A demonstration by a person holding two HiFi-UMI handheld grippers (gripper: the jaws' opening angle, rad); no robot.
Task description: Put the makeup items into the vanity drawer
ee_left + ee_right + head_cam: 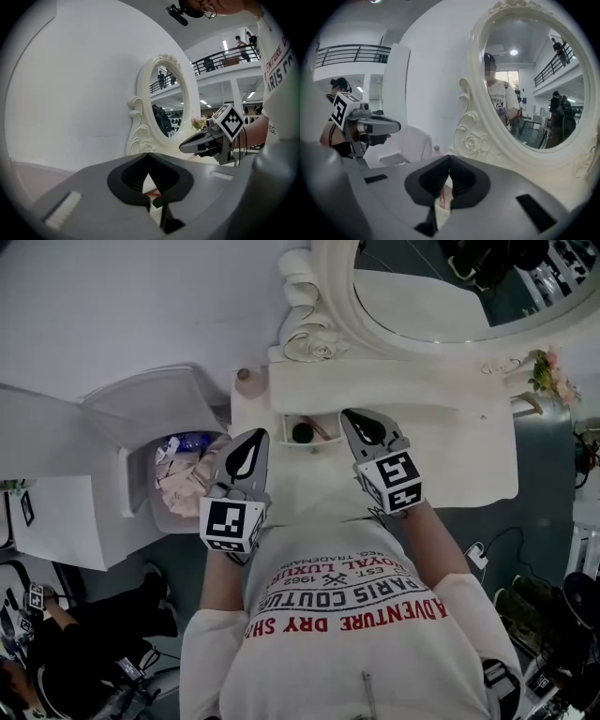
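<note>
Currently, the open vanity drawer [309,449], set in the white desk [469,456] below the oval mirror [441,287], contains two makeup items: a round black item [302,433] and a slim pinkish stick [324,427] lying just beside it. Both items lie inside the drawer, apart from either tool. The left gripper [260,433] is positioned at the drawer's left side and the right gripper [349,414] at its right side, with the drawer between them. On each gripper the jaws are closed tip to tip, and nothing is clamped between them. The head view alone shows the full drawer layout, a small bottle [247,381] at the desk's left corner and a white bin [141,442] beside the desk. The left gripper view shows only a dark round fragment and a pink edge of the drawer contents through the gap beneath its closed tips, with the right gripper ahead of the mirror frame. The right gripper view shows a narrow strip of the pinkish stick through its own gap, and the mirror there reflects a person in a printed shirt.
</note>
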